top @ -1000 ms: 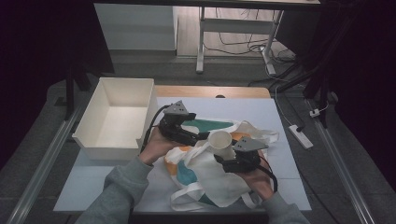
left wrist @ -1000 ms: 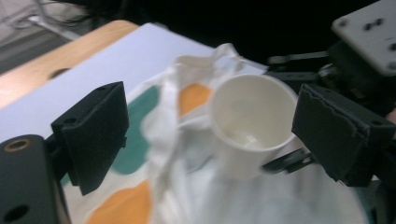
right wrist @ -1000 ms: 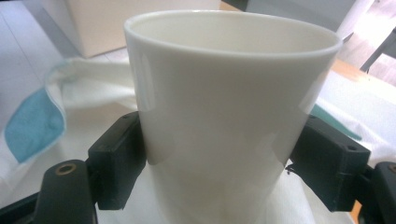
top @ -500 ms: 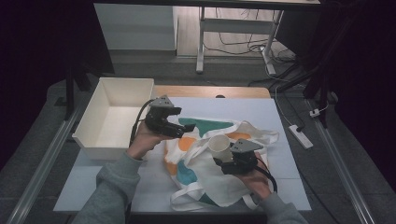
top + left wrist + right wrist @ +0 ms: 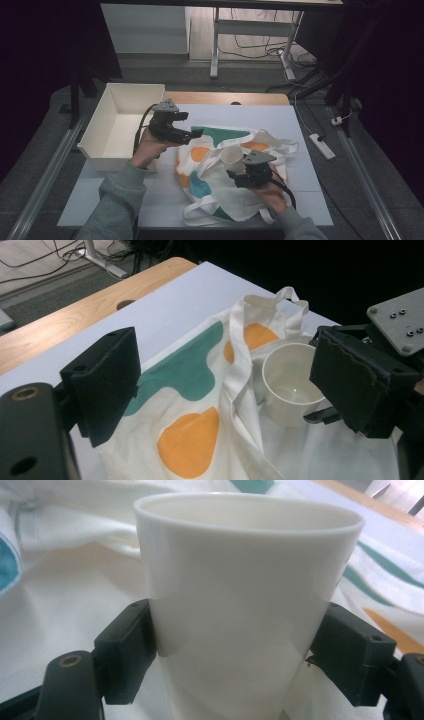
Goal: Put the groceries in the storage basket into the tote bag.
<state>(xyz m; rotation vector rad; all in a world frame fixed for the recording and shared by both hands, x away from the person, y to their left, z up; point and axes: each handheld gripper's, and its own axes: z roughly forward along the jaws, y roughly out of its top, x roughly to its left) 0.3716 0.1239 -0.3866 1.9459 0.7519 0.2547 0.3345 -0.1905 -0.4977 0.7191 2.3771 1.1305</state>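
From the high view, we are looking down on a white table (image 5: 310,200) with a wooden strip along its far edge. A cream tote bag (image 5: 215,190) with green and orange patches is lying toward the near right part of the table, and a white cup (image 5: 232,158) is standing upright on it. The right gripper (image 5: 239,175) is sitting just nearside of the cup, its body covering the cup's lower wall, so the contact is hard to make out here. The left gripper (image 5: 196,133) is hovering above the bag's far left corner, beside an open white box (image 5: 95,135) at the table's left edge.

In the left gripper view, we are seeing the left gripper's (image 5: 220,385) jaws standing wide apart with nothing between them; the bag (image 5: 190,445) and cup (image 5: 290,385) are lying beyond, the cup's right side cut off by the right jaw.

In the right gripper view, the right gripper (image 5: 235,655) is clasping the cup (image 5: 240,590), both pads pressing its sides; the cup's base is cut off at the bottom.
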